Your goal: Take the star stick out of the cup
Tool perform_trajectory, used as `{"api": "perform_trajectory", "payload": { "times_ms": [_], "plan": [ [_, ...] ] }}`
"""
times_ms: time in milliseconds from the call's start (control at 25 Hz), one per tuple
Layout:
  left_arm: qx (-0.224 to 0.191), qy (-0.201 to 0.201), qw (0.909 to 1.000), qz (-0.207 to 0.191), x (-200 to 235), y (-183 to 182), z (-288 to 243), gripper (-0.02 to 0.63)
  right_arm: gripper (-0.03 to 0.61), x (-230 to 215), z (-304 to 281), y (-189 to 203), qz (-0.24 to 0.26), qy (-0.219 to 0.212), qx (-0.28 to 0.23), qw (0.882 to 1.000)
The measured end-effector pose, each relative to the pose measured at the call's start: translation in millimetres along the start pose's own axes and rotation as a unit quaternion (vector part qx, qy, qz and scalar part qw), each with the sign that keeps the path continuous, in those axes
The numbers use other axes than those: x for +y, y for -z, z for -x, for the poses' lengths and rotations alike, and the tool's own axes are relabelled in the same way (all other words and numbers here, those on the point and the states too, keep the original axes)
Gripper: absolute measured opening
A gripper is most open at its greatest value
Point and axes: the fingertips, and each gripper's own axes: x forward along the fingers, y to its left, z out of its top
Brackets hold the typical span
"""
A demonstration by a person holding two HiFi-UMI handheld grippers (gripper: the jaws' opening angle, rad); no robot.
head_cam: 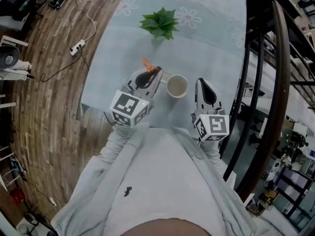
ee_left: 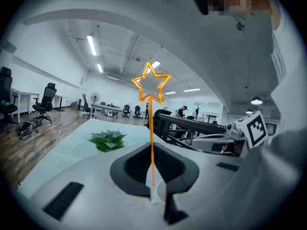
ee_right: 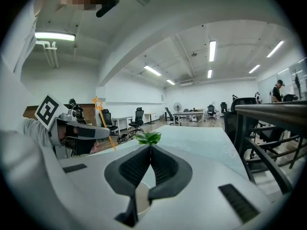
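Plant beyond cup; left tool pinches star stick, right tool seemingly closed empty

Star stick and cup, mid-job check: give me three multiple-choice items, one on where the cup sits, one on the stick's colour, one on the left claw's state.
1. Where is the cup?
A. between the left claw and the right claw
B. left of both claws
C. right of both claws

2. What colour is the star stick?
A. blue
B. orange
C. green

3. The left claw is:
A. open and empty
B. shut on the cup
C. shut on the star stick

Answers: 1 A, the head view shows it between them; 2 B, star and rod are orange; 3 C, its jaws pinch the rod's lower end.
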Motion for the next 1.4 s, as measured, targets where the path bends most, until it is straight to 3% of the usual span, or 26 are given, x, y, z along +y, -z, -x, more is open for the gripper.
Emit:
{"api": "perform_trajectory", "payload": {
  "times_ms": [280,600,880,1400],
  "plan": [
    [-0.008,-0.055,0.9982,-0.020,17.9,-5.1,29.4,0.029,0.015,7.2,-2.4,-5.6,0.005,-0.015,-0.007,1.000],
    [0.018,-0.096,0.9926,-0.073,31.6,5.8,49.0,0.029,0.015,6.7,-1.5,-2.6,0.000,-0.012,-0.001,1.000],
    [0.018,-0.067,0.9934,-0.091,24.4,3.2,40.0,0.029,0.015,-6.9,5.5,-6.3,-0.008,0.020,-0.006,1.000],
    [0.013,-0.009,0.9965,-0.082,15.4,-2.7,17.9,0.029,0.015,-22.1,19.2,-2.3,-0.013,0.063,0.002,0.998]
  ]
}}
